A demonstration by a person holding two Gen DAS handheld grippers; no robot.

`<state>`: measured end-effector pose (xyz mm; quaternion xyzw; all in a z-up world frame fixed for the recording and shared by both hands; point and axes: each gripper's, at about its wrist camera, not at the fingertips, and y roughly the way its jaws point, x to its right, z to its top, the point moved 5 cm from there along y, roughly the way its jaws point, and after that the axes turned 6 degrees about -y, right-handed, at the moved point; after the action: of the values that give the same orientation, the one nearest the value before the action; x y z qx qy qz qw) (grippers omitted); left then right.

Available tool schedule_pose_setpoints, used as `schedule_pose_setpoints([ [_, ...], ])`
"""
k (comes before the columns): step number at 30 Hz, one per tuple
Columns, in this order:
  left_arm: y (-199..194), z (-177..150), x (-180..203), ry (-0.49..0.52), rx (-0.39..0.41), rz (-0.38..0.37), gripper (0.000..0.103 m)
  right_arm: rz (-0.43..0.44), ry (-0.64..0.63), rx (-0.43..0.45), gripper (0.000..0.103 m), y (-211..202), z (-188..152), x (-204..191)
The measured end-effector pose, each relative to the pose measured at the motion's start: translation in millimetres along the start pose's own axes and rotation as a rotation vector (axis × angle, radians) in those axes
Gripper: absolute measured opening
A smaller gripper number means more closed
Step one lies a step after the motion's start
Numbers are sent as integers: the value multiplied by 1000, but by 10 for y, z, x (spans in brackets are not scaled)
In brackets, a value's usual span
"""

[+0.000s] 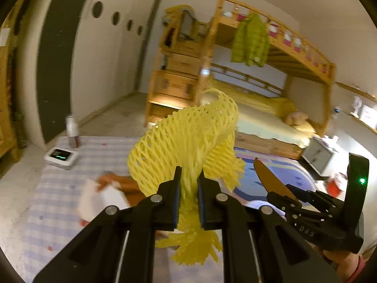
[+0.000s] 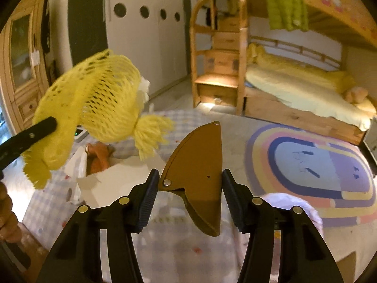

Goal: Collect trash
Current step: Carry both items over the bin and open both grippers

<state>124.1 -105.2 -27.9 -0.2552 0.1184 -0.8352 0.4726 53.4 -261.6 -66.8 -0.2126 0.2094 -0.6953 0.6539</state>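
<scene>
A yellow foam fruit net (image 1: 188, 136) hangs in the air above the floor. My left gripper (image 1: 189, 172) is shut on its bunched middle, and frayed ends dangle below the pads. From the right wrist view the same net (image 2: 94, 99) shows at upper left, with one left finger (image 2: 40, 128) pressed into it. My right gripper (image 2: 189, 176) is shut on a flat brown fan-shaped piece (image 2: 200, 165) that stands upright, both pads touching its edges. In the left wrist view this brown piece (image 1: 273, 179) pokes up at the right.
On the checkered mat (image 1: 47, 200) lie an open white paper bag (image 2: 101, 179) with something orange inside, a white device (image 1: 61, 156) and a bottle (image 1: 72, 129). A rainbow rug (image 2: 318, 172) and a wooden bunk bed (image 1: 271, 118) fill the right side. A person's hand (image 2: 7, 212) shows at left.
</scene>
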Motion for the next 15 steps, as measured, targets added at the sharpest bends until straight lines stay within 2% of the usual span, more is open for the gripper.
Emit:
schedule_pose_setpoints([
  [3,62,-103,366,23,-37,-55,10,-53,28,13,55,-227,-82,249],
  [9,362,-426,1006,98,-123,-102,10,-188,103,-3,55,-556,-402,782],
  [15,726,-781,1556,181,-208,-146,10,-258,156,-35,55,-613,-630,1154],
])
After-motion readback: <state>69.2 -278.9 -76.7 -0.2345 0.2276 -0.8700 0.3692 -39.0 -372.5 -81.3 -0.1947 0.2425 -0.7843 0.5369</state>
